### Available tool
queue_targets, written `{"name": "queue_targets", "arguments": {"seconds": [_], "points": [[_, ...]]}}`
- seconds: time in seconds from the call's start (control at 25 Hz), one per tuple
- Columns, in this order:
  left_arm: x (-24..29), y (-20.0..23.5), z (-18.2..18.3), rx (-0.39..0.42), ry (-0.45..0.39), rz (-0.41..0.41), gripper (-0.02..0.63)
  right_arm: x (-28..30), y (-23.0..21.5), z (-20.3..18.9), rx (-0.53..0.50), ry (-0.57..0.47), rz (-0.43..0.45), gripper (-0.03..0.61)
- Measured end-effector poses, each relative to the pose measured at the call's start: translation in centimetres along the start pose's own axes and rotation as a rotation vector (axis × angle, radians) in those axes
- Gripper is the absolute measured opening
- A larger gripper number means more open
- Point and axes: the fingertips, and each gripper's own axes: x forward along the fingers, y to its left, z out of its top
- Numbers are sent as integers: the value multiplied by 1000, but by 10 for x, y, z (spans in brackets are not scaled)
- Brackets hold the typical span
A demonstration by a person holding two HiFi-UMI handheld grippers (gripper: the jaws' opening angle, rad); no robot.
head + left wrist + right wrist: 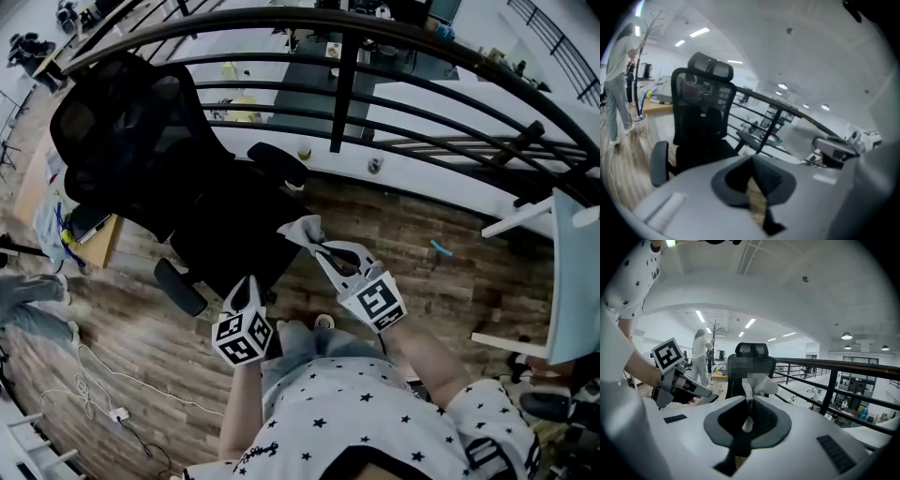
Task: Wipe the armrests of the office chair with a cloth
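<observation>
Two grippers are up in front of the office chair (141, 150), neither touching it. Right gripper (749, 401): jaws pinched on a bunched pale cloth (759, 386), which sticks out past the tips. In the head view the cloth sits at the seat's edge, apart from both armrests and nearer the far armrest (278, 161) by the railing (347, 84). The near armrest (180, 286) is just beside the left gripper (248, 286) — its jaws are pressed together with nothing between them. Wood floor (412, 272) below. A person (616, 89) stands near a desk (656, 107) behind the chair.
</observation>
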Motion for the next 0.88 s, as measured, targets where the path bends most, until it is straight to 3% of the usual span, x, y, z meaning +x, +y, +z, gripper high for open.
{"name": "queue_targets", "arguments": {"seconds": [0.32, 0.88], "points": [[19, 12, 3, -17, 5, 26, 5, 26, -24, -5, -13, 10, -1, 26], [104, 45, 52, -62, 19, 32, 5, 124, -85, 10, -56, 46, 25, 26]]}}
